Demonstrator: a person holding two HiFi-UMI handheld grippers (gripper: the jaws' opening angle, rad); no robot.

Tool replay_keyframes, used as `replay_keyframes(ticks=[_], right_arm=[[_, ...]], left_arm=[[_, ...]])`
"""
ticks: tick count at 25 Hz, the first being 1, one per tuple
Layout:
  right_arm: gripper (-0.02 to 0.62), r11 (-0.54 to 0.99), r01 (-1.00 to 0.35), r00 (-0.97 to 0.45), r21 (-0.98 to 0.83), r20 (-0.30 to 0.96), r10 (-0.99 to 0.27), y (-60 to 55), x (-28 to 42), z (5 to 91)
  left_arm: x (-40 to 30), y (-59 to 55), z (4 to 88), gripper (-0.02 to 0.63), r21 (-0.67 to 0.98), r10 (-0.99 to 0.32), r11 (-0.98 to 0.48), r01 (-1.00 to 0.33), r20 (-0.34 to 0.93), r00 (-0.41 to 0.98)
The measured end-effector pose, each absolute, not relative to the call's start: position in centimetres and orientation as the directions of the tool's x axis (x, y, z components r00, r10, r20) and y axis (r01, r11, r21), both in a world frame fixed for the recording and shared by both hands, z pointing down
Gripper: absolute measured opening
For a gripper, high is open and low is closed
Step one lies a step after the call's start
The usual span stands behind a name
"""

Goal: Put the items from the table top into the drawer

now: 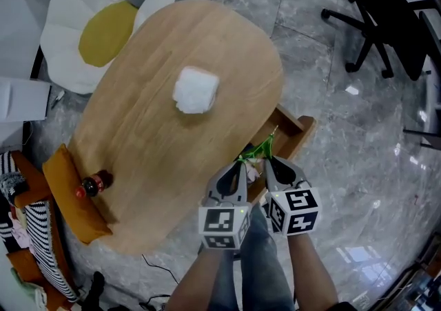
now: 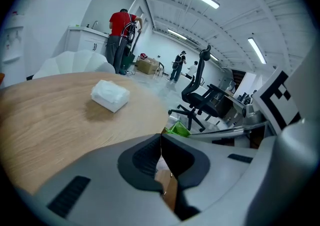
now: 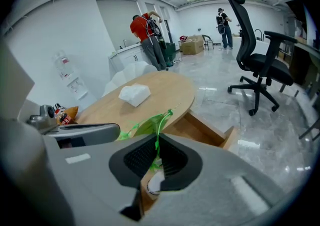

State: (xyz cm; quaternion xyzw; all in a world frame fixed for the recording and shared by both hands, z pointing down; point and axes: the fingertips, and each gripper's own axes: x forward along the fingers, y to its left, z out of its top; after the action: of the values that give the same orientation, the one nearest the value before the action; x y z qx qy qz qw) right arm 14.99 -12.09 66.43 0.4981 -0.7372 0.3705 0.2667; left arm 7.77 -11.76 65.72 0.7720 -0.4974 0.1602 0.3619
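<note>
A small red-capped bottle (image 1: 93, 184) sits at the surface's (image 1: 138, 137) left edge, and a white soft packet (image 1: 195, 89) rests mid-surface. The left hand-held gripper (image 1: 240, 163) has its jaws together on nothing. The right hand-held gripper (image 1: 269, 161) pinches a green plastic wrapper (image 1: 260, 145), perhaps a bag, over the open drawer (image 1: 298, 130). Both grippers largely hide the drawer's contents.
</note>
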Motion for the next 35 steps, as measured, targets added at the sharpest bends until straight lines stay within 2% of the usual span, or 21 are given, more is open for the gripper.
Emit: replay_keyframes(ticks=[17, 35], right_arm=[[0.012, 0.287, -0.909, -0.405, -0.302, 0.802, -0.438, -12.4, 18.0, 71.3], [0.012, 0.31, -0.892, -0.428, -0.328, 0.832, -0.352, -14.5, 18.0, 76.9]], left_arm=[[12.6, -11.8, 68.8, 0.011, 0.396, -0.633, -0.205, -0.895, 0.644, 0.43], [13.6, -13.3, 74.0, 0.011, 0.367, -0.599, -0.158, -0.916, 0.702, 0.385]])
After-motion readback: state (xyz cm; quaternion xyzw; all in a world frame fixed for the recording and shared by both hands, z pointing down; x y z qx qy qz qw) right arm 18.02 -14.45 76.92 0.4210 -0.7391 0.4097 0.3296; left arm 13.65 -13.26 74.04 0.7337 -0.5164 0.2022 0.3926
